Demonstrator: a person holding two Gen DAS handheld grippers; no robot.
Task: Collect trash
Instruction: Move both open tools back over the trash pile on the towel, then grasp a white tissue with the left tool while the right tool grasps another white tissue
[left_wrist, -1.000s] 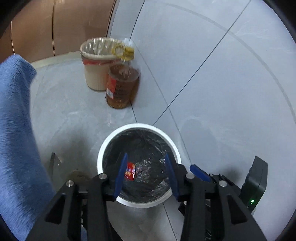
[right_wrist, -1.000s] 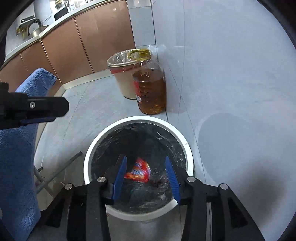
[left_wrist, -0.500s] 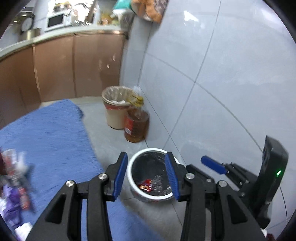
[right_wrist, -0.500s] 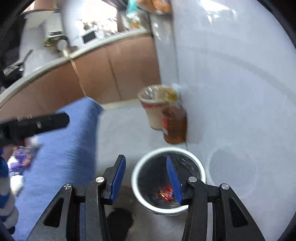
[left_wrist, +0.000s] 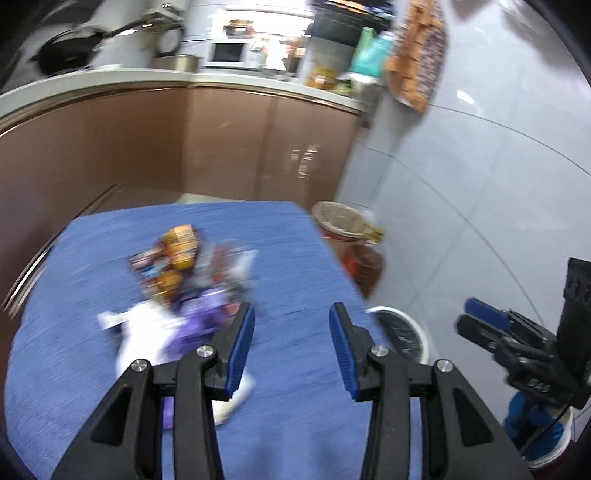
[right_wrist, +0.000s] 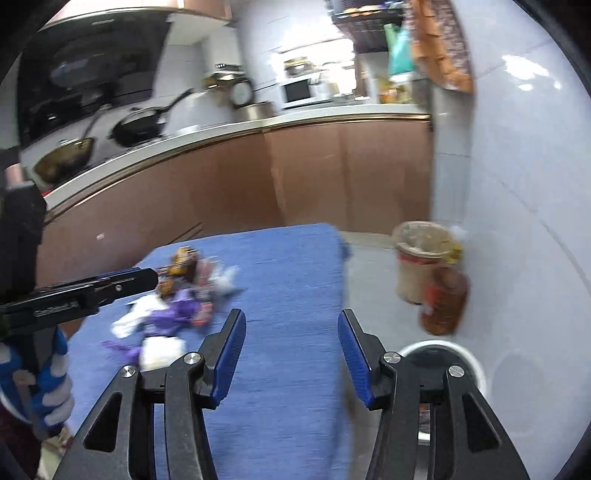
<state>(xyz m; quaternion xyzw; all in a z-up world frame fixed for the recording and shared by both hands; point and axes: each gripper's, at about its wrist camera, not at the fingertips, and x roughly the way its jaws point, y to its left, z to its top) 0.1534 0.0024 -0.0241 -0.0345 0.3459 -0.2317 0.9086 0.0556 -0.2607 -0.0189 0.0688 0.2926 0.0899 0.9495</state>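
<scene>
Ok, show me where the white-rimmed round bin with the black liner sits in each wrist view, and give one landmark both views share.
Left wrist view: the white-rimmed bin with the black liner is lower right of centre, just beyond the blue-clothed table's right edge.
Right wrist view: the bin is at lower right, partly hidden behind the right claw's finger.
Shared landmark: the amber oil bottle standing beside the beige bin against the grey wall.

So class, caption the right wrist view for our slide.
Empty right gripper over the blue cloth, wrapper pile ahead, white bin at right.
</scene>
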